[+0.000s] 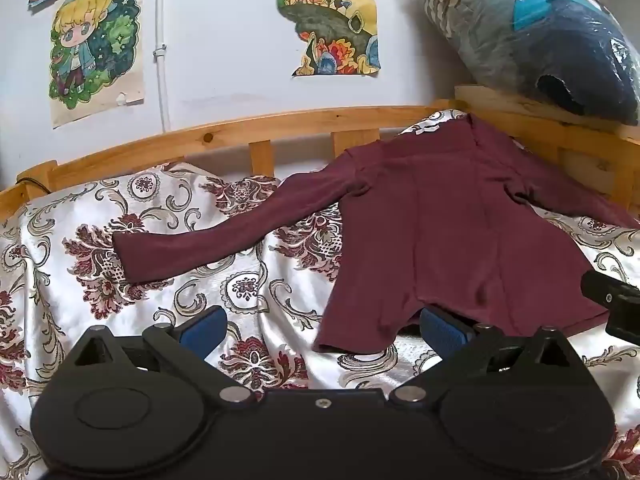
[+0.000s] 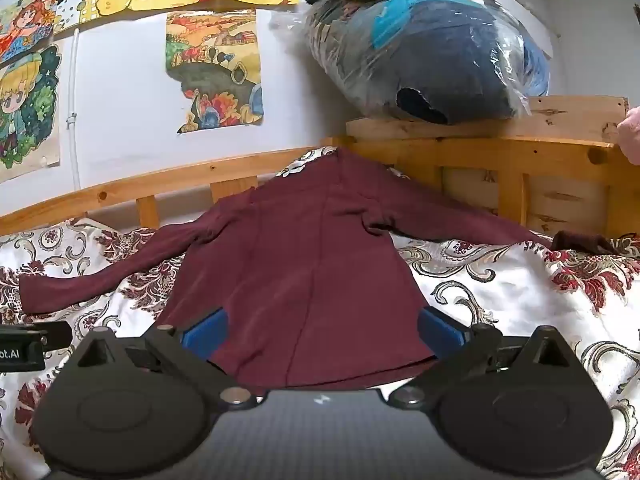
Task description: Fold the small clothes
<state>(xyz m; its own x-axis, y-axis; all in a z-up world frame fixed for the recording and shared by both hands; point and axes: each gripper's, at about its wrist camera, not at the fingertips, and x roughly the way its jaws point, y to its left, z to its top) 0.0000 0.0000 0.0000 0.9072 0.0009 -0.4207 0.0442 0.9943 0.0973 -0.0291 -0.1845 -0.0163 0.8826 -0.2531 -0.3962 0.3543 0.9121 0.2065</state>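
A maroon long-sleeved shirt [image 1: 440,220] lies flat on the floral bedspread [image 1: 180,280], sleeves spread out, hem toward me. It also shows in the right wrist view [image 2: 312,264]. My left gripper [image 1: 320,326] is open at the shirt's near left hem corner; its right blue fingertip [image 1: 440,330] is partly under the hem edge. My right gripper [image 2: 320,334] is open over the middle of the hem, blue fingertips [image 2: 206,334] wide apart on either side. The right gripper's body shows at the right edge of the left wrist view [image 1: 612,300].
A wooden bed rail [image 1: 280,128] runs behind the shirt against a wall with drawings [image 1: 332,16]. A plastic bag of clothes [image 2: 420,52] sits on a wooden shelf [image 2: 520,120] at the back right. The left gripper's body [image 2: 24,344] shows at the left edge.
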